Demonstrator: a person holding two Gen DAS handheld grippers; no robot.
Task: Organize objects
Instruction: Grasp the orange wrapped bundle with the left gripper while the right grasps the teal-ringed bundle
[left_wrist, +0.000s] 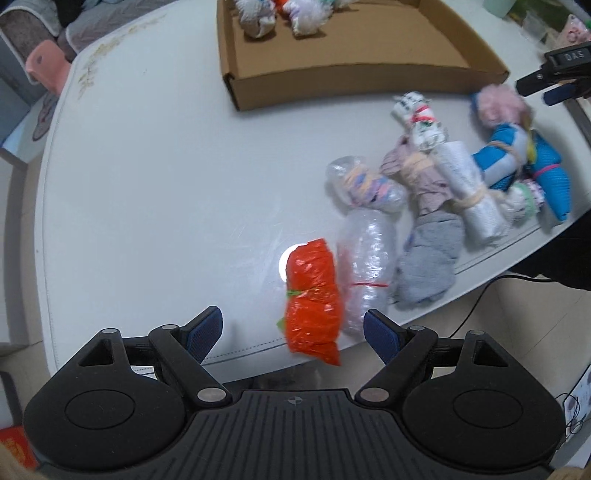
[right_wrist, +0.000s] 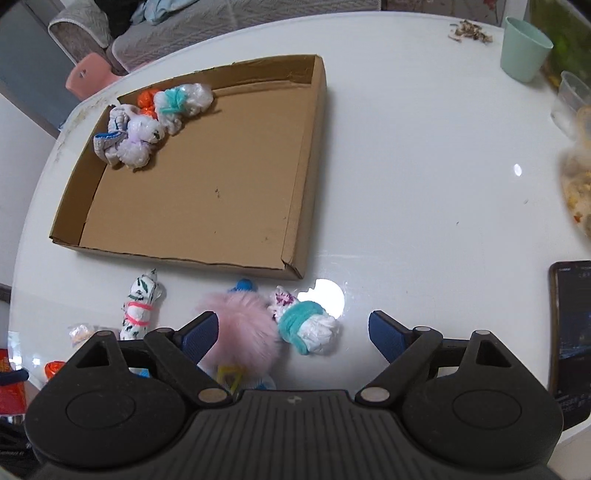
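Note:
My left gripper (left_wrist: 293, 329) is open above the near table edge, with an orange plastic bundle (left_wrist: 313, 301) lying between its fingers. Beside it lie a clear bubble-wrap bundle (left_wrist: 365, 266), a grey sock (left_wrist: 430, 260) and several more tied bundles. My right gripper (right_wrist: 291, 334) is open over a white bundle tied with teal yarn (right_wrist: 308, 326); a pink fluffy bundle (right_wrist: 245, 326) touches its left finger. The cardboard tray (right_wrist: 306, 177) holds several bundles (right_wrist: 147, 125) in its far left corner. The tray also shows in the left wrist view (left_wrist: 354, 79).
A leaf-patterned white bundle (right_wrist: 140, 308) lies in front of the tray. A green cup (right_wrist: 524, 48) and a clear cup (right_wrist: 570, 103) stand at the far right. A phone (right_wrist: 570, 332) lies at the right edge. The right gripper shows in the left wrist view (left_wrist: 554, 70).

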